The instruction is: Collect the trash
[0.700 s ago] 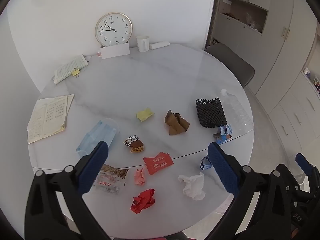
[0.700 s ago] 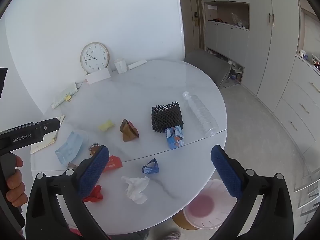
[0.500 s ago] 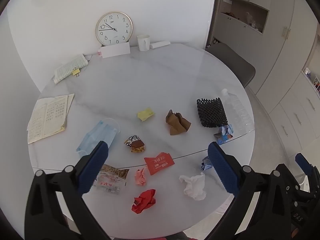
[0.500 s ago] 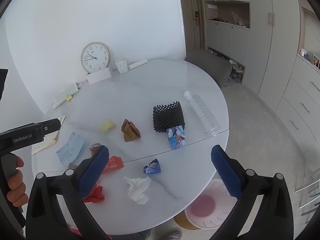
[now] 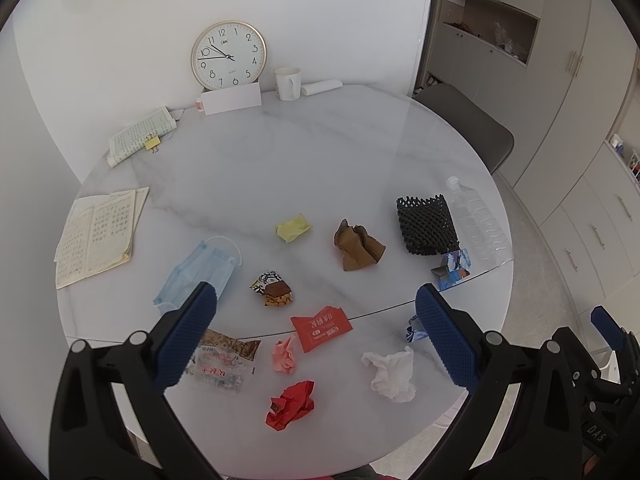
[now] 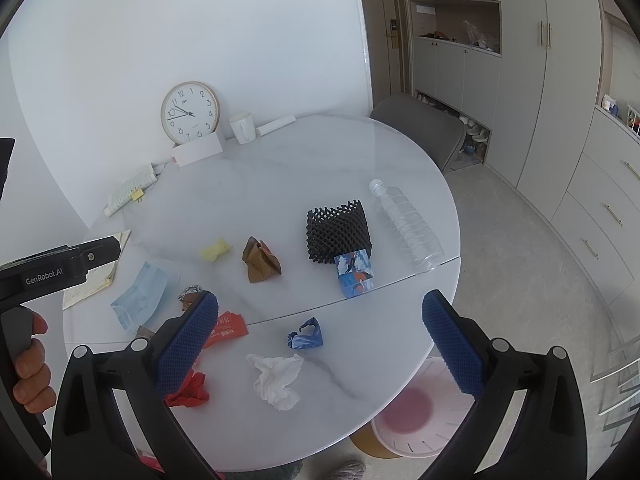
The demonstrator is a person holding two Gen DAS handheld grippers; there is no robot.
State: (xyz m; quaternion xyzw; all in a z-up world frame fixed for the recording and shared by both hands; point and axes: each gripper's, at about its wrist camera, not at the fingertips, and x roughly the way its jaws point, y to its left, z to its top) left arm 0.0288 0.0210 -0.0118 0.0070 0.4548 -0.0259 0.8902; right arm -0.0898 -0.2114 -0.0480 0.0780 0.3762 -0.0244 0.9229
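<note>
Round marble bench point(image 5: 304, 168) against a white wall is our workspace, with cupboards off to the right and a pink bin point(image 6: 420, 408) on the floor by the near right edge. Both tools are spread wide with nothing between the jaws: the left tool point(image 5: 316, 332) hangs over the near left part, the right tool point(image 6: 320, 336) over the near right. So we'd say we're at the very start of the job, nothing picked yet, just lining up a first target. Closest to us sit the red crumpled paper point(image 5: 291, 404), the white tissue point(image 6: 277, 376) and a clear snack wrapper point(image 5: 220, 368). A bit further in lie a pink scrap point(image 5: 284, 355), a red packet point(image 5: 321, 327) and a blue foil wad point(image 6: 306, 334). Mid-bench we've got a blue face mask point(image 5: 198, 270), a yellow wad point(image 5: 293, 227), brown crumpled paper point(image 5: 358, 245), black foam netting point(image 6: 338, 232), a small printed carton point(image 6: 354, 274) and an empty plastic bottle point(image 6: 406, 224). Way at the back the clock point(image 5: 228, 55), the mug point(image 5: 287, 83) and the booklets look like keepers. Next move, as we see it: drop the right tool onto the tissue, squeeze gently since it's soft, then swing over to the bin.
</note>
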